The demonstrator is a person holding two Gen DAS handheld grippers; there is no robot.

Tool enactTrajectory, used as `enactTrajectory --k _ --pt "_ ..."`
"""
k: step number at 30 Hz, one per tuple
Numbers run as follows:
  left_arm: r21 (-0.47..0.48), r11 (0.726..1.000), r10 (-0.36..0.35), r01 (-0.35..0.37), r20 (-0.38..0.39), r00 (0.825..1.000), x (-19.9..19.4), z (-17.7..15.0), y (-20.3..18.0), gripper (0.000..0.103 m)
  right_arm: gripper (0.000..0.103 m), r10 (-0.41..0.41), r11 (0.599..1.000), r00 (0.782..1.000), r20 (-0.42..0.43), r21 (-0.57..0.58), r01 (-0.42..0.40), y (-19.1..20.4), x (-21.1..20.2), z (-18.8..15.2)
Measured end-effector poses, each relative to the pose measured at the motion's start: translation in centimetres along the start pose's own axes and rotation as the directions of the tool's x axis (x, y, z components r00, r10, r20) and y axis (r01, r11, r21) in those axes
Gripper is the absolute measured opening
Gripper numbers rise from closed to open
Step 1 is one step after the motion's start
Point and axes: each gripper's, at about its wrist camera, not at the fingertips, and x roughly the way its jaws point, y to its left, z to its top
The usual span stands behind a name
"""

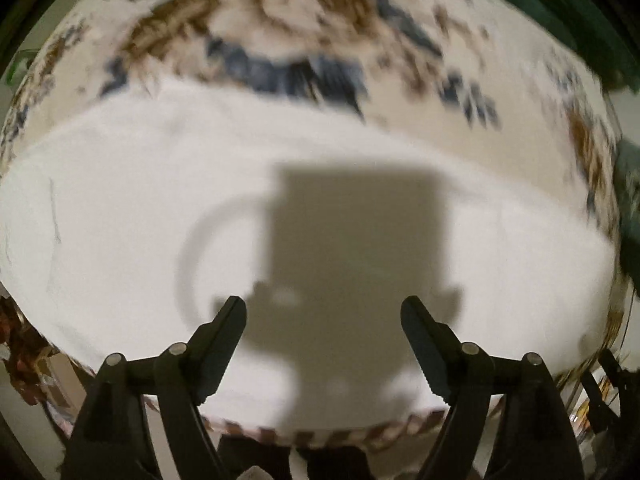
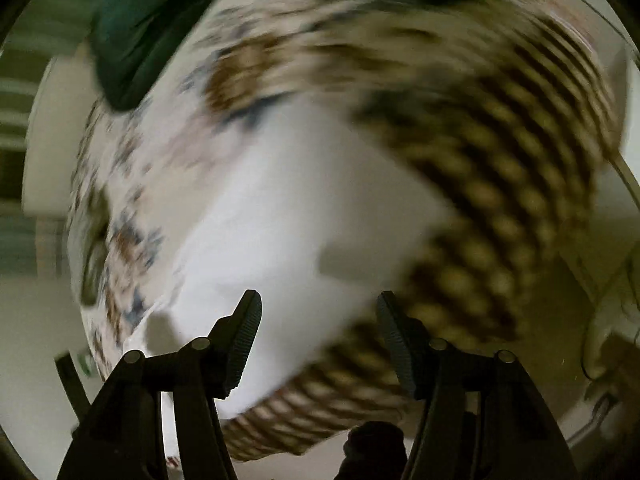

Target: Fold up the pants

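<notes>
White pants lie spread flat across a surface under a floral cover. My left gripper hangs straight above them, open, with nothing between its fingers; its shadow falls on the white cloth. The right wrist view is badly blurred. There the pants run as a white band from the lower left toward the middle. My right gripper stands open over that band's edge, holding nothing.
The cover has a brown checked border along its edge, beyond which pale floor shows. A dark green cloth lies at the far right corner, also visible as a green cloth at the upper left.
</notes>
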Motion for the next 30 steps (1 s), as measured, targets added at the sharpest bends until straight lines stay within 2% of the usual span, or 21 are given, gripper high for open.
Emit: enactTrajectory --k 1,3,4,5,7,9,10,12,15,16,17,18,19,20,24,30 --pt "0.017 1.0 0.018 -0.018 -0.006 1.0 0.5 -0.8 -0.6 0.079 0.063 0.031 0.999 1.0 0.0 0.034 -0.031 -1.4 0.3 0.1" --pt "0.041 0.999 0.036 -0.035 -0.018 0.999 1.6 -1.8 -1.4 0.079 0.063 0.152 0.984 0.988 0.011 0.092 -0.153 -3.4 1.3 0.5" --pt "0.049 0.998 0.052 -0.05 -0.03 0.998 2.3 -2.2 -1.7 0.08 0.062 0.225 0.968 0.974 0.03 0.104 -0.227 -3.9 1.9 0.7" --pt "0.054 0.996 0.066 -0.064 -0.035 0.997 2.9 -2.4 -1.9 0.085 0.062 0.268 0.956 0.962 0.045 0.11 -0.271 -4.2 2.4 0.9" --pt "0.061 0.995 0.077 -0.075 -0.032 0.997 3.7 -2.5 -2.2 0.089 0.059 0.36 0.922 0.929 0.086 0.12 -0.368 -4.5 3.4 1.4" --pt "0.053 0.996 0.078 -0.076 -0.032 0.996 4.2 -2.3 -2.2 0.095 0.059 0.425 0.892 0.9 0.099 0.122 -0.435 -4.1 4.4 2.0" --pt "0.045 0.996 0.074 -0.072 -0.035 0.997 4.6 -2.0 -2.2 0.101 0.059 0.452 0.879 0.886 0.106 0.115 -0.463 -3.9 4.7 2.2" --pt "0.027 0.998 0.065 -0.063 -0.051 0.997 5.3 -1.7 -2.0 0.103 0.059 0.498 0.856 0.863 0.085 0.112 -0.505 -2.9 6.2 2.8" --pt "-0.011 0.998 0.054 -0.055 -0.065 0.996 5.9 -1.0 -1.9 0.103 0.058 0.49 0.859 0.869 0.063 0.137 -0.494 -2.0 8.8 3.5" --pt "-0.016 0.998 0.06 -0.061 -0.063 0.996 5.9 -0.9 -2.0 0.103 0.05 0.482 0.862 0.874 0.069 0.142 -0.486 -1.7 9.1 3.5" --pt "-0.018 0.998 0.064 -0.065 -0.061 0.996 5.9 -0.9 -2.1 0.103 0.026 0.462 0.873 0.884 0.074 0.141 -0.468 -1.3 9.2 3.6" --pt "-0.016 0.997 0.07 -0.071 -0.07 0.995 5.9 -0.8 -2.2 0.103 0.015 0.432 0.889 0.898 0.077 0.133 -0.439 -0.7 9.2 3.7" --pt "-0.011 0.997 0.074 -0.075 -0.072 0.995 5.7 -0.7 -2.3 0.103 0.011 0.413 0.9 0.907 0.087 0.117 -0.42 0.0 8.8 3.4" --pt "-0.004 0.997 0.076 -0.076 -0.068 0.995 5.4 -0.7 -2.4 0.103 0.01 0.396 0.908 0.913 0.099 0.105 -0.405 0.7 8.2 3.4" --pt "0.023 0.992 0.121 -0.122 0.04 0.992 1.9 -0.8 -1.9 0.103 0.009 0.378 0.923 0.917 0.129 0.021 -0.383 4.6 4.4 1.8" --pt "-0.058 0.991 0.13 -0.122 0.163 0.978 -4.6 -1.5 2.9 0.103 0.009 0.367 0.919 0.924 0.11 -0.198 -0.341 14.8 -0.6 -3.5"
